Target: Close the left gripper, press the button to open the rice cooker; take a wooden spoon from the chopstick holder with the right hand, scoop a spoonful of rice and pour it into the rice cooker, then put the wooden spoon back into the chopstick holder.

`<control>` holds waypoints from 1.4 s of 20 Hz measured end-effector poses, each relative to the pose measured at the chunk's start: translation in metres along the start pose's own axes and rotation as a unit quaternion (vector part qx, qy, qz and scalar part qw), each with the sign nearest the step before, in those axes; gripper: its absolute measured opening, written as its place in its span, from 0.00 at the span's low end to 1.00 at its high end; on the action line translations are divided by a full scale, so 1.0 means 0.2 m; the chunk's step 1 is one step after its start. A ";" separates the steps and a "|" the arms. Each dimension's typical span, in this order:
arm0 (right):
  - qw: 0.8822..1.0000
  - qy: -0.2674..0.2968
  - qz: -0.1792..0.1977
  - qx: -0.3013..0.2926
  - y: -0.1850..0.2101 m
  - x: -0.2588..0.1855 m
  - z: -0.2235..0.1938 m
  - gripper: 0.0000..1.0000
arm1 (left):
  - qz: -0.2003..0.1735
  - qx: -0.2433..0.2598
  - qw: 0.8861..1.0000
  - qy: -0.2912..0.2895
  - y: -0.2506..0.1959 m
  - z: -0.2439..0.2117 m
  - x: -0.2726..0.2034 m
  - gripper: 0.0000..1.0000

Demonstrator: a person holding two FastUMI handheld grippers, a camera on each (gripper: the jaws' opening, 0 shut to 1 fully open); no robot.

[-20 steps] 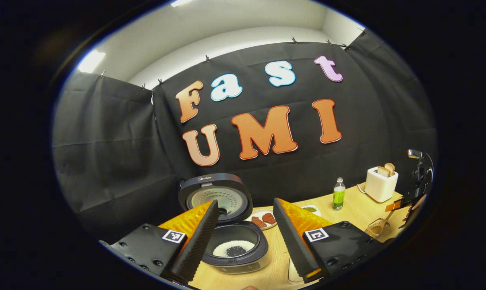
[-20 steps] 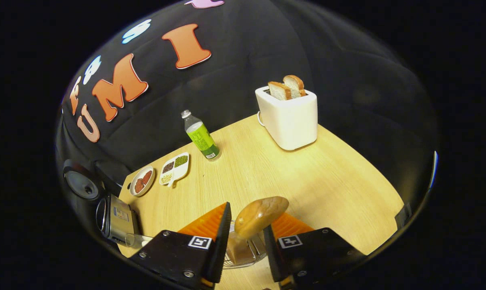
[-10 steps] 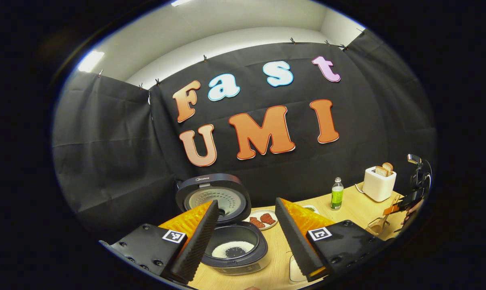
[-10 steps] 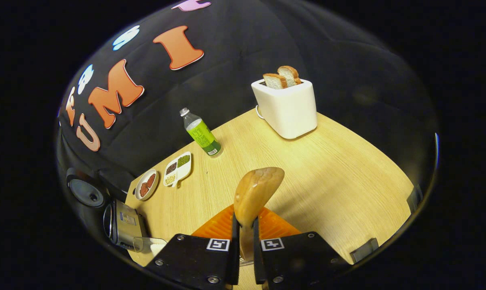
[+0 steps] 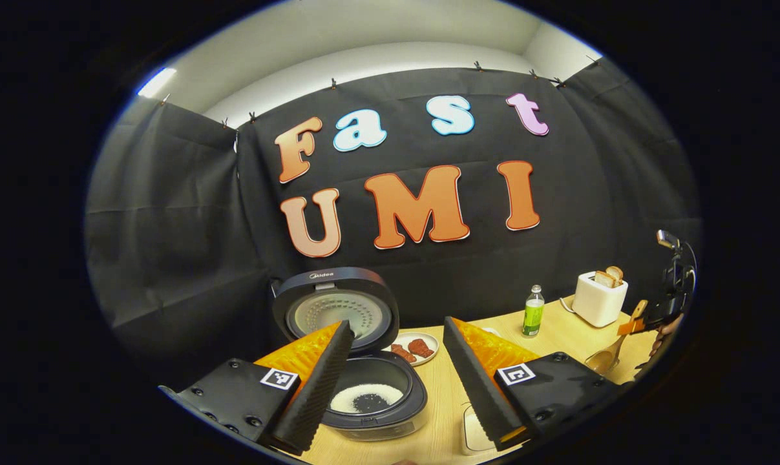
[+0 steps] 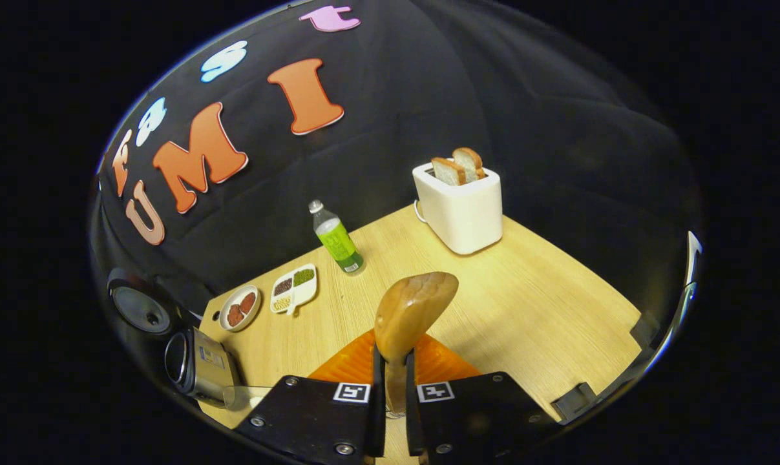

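The rice cooker [image 5: 370,403] stands with its lid [image 5: 335,309] raised, and white rice with a dark patch lies in its pot. My left gripper [image 5: 396,326] hovers open just in front of it, holding nothing. In the right gripper view, my right gripper [image 6: 393,387] is shut on the handle of the wooden spoon [image 6: 412,310], whose bowl points forward above the table. From the left gripper view, that spoon [image 5: 609,358] and the right gripper [image 5: 645,320] show far off at the right edge. The cooker [image 6: 199,365] lies low on the left of the right gripper view.
On the wooden table [image 6: 525,303] are a white toaster [image 6: 461,203] with two bread slices, a green bottle [image 6: 338,239], a divided dish [image 6: 294,289] and a small plate [image 6: 238,309] of red pieces. A clear container [image 6: 244,394] stands beside the cooker.
My right gripper went from open around the spoon to shut on its handle, then lifted it away from the wire holder. My left gripper stayed open and drew back slightly.
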State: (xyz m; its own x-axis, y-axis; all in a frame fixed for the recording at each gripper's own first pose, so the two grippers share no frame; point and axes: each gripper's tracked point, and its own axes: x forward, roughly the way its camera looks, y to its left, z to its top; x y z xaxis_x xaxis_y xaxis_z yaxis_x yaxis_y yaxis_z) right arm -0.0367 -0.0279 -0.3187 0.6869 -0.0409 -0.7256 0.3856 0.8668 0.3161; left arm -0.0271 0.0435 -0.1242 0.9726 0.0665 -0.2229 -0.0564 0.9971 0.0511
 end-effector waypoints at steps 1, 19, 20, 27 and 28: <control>1.000 -0.010 0.005 0.004 0.03 -0.04 0.04 0.12 | -0.001 -0.003 1.000 0.001 0.01 -0.01 0.01 0.96; 0.987 0.007 0.139 -0.085 0.80 -0.29 -0.30 0.12 | -0.014 -0.019 1.000 0.021 0.22 -0.12 0.09 0.96; 0.986 0.010 0.130 -0.102 0.79 -0.27 -0.35 0.12 | -0.013 -0.020 0.999 0.023 0.23 -0.14 0.10 0.96; 0.984 -0.003 0.061 -0.169 0.68 -0.12 -0.47 0.10 | -0.025 -0.015 0.999 0.035 0.26 -0.20 0.14 0.96; 0.982 -0.007 0.057 -0.179 0.68 -0.11 -0.49 0.11 | -0.027 -0.015 0.999 0.037 0.26 -0.20 0.15 0.96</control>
State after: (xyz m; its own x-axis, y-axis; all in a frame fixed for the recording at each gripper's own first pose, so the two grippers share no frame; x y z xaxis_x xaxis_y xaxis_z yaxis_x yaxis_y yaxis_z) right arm -0.0595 0.1394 -0.3191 0.7223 0.0612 -0.6888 0.0665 0.9853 0.1572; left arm -0.0106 0.0985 -0.1676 0.9551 0.0143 -0.2958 -0.0122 0.9999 0.0089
